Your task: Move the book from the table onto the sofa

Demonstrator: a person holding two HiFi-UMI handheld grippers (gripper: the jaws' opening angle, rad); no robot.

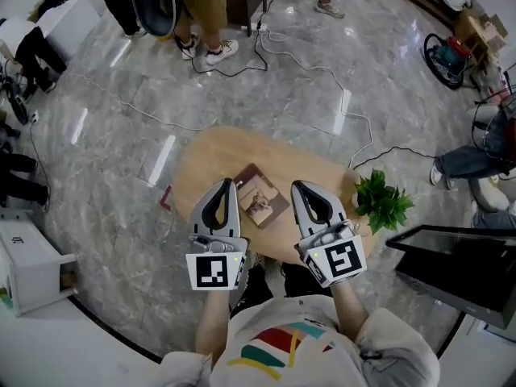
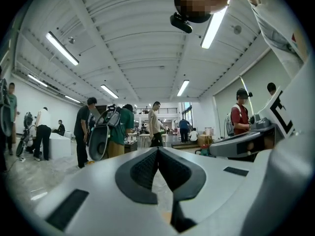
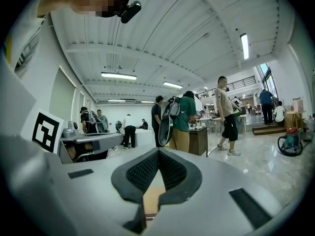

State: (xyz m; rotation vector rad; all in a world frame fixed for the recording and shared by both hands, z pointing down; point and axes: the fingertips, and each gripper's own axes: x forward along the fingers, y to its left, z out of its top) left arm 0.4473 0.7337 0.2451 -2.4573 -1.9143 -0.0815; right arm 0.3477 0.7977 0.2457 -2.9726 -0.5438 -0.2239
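A brown book (image 1: 260, 198) with a pale picture on its cover lies flat, turned at an angle, in the middle of the oval wooden table (image 1: 210, 156). My left gripper (image 1: 228, 183) hovers at the book's left edge and my right gripper (image 1: 297, 186) at its right edge. Both have their jaws together with nothing between them. In the left gripper view the left gripper (image 2: 158, 149) points level across the hall, pads meeting at the tip. The right gripper view shows the right gripper (image 3: 158, 151) likewise closed, with table wood below its pads. No sofa is in view.
A potted green plant (image 1: 382, 200) stands at the table's right end. A dark flat panel (image 1: 451, 268) lies at the lower right, a white box (image 1: 28, 264) at the lower left. Cables (image 1: 322, 75) run over the marble floor. Several people stand farther off.
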